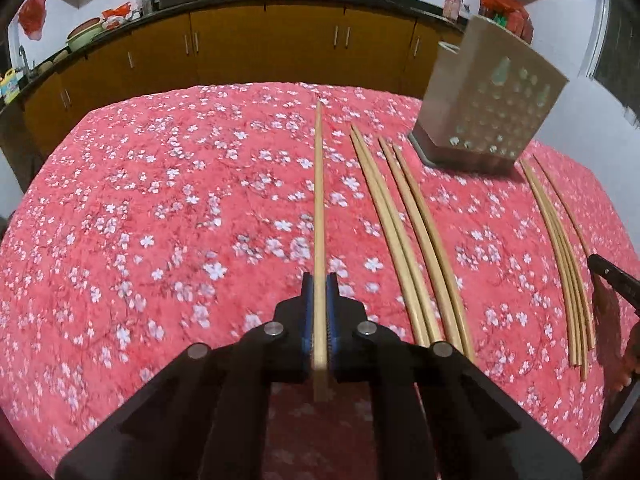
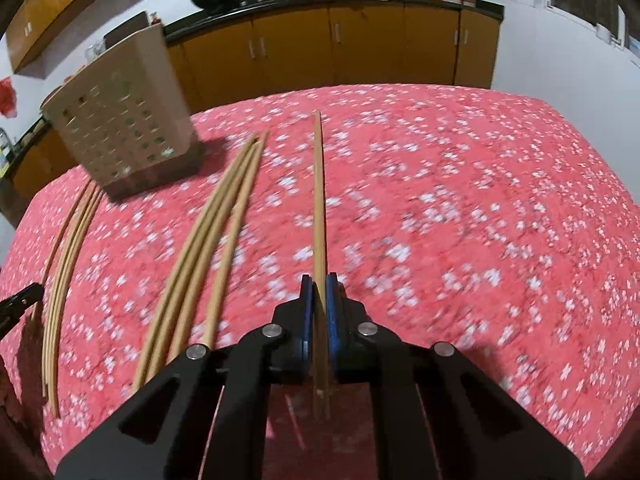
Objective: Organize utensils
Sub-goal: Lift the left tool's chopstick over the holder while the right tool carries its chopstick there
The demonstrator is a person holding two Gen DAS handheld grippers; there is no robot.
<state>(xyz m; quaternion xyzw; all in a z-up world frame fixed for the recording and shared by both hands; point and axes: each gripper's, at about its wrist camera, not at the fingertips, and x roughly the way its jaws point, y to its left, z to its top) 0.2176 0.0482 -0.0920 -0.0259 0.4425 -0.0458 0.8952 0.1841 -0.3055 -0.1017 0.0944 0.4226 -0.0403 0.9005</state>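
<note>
My left gripper (image 1: 319, 280) is shut on one wooden chopstick (image 1: 319, 200) that points forward over the table. My right gripper (image 2: 319, 282) is shut on another wooden chopstick (image 2: 319, 200), also pointing forward. A beige perforated utensil holder (image 1: 486, 92) stands at the far right in the left wrist view and at the far left in the right wrist view (image 2: 120, 116). Several loose chopsticks (image 1: 404, 232) lie on the cloth right of my left gripper; more chopsticks (image 1: 560, 256) lie further right. In the right wrist view three chopsticks (image 2: 208, 240) lie left of my gripper.
The table carries a red cloth with white flowers (image 1: 160, 220). Yellow kitchen cabinets (image 1: 260, 40) with a dark counter and woks stand behind it. The other gripper's black edge (image 1: 616, 280) shows at the right border.
</note>
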